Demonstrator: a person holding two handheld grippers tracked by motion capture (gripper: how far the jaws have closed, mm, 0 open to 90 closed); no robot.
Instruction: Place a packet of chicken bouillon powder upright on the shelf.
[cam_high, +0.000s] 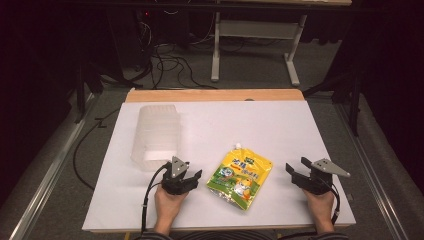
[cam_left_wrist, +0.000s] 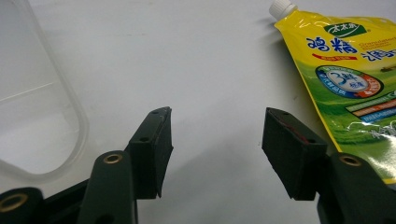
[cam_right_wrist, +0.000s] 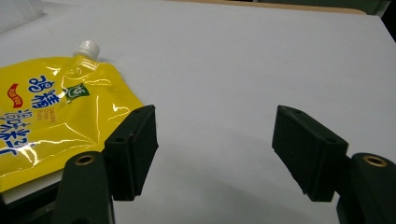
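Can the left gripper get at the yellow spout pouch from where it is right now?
Probably yes. The left gripper is open with nothing between its fingers, and only bare white table separates it from the yellow spout pouch lying flat beside it.

A white surface (cam_high: 260, 125) with a bare wooden strip (cam_high: 215, 95) along its far edge stands on a grey carpeted floor (cam_high: 45, 165). Beyond it, black cables (cam_high: 170, 65) lie tangled on the floor beside the pale metal frame of another table (cam_high: 216, 50), whose feet rest on the carpet. The room behind and to both sides is dark, with dark stands (cam_high: 80, 85) at the edges and a metal rail (cam_high: 380, 195) running along the floor at the right.
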